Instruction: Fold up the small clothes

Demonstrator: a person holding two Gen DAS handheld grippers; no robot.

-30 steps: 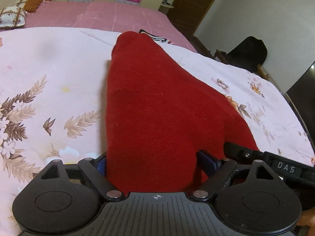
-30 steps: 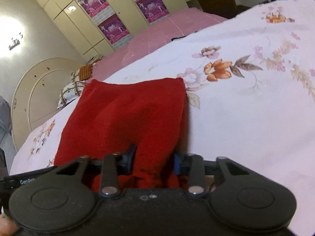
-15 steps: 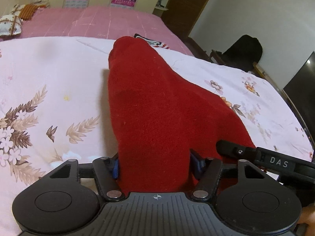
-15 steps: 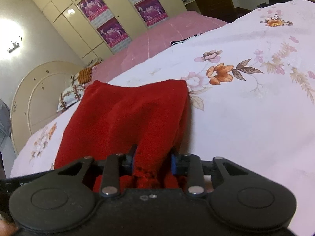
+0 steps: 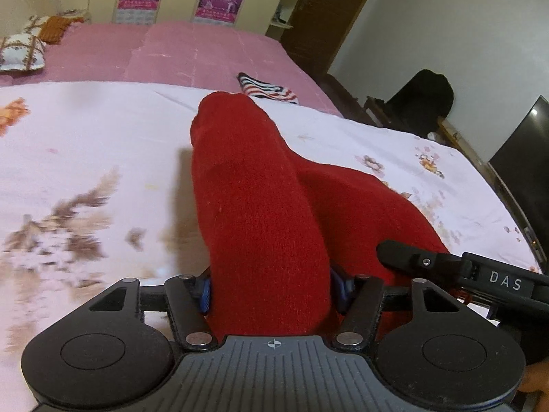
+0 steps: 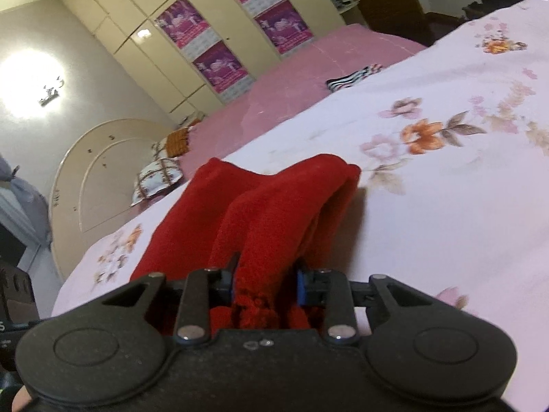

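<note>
A small red knit garment (image 5: 260,206) lies on the floral white sheet (image 5: 85,144), its near edge lifted off the bed. My left gripper (image 5: 274,292) is shut on one near corner of it, the cloth bunched between the blue pads. My right gripper (image 6: 266,279) is shut on the other near corner of the red garment (image 6: 274,213), which folds over towards its far edge. The right gripper's finger (image 5: 411,257) shows at the right of the left wrist view, close beside the left gripper.
A striped black-and-white cloth (image 5: 267,89) lies beyond the red garment on the pink bedspread (image 5: 171,51). Pillows (image 5: 20,51) sit at the head of the bed. A wardrobe with posters (image 6: 219,34), a dark chair (image 5: 422,103) and a television (image 5: 525,158) stand around the bed.
Both grippers closed tighter on the red garment's near corners and raised them. The garment went from lying flat to folding up and over, narrowing in both views.
</note>
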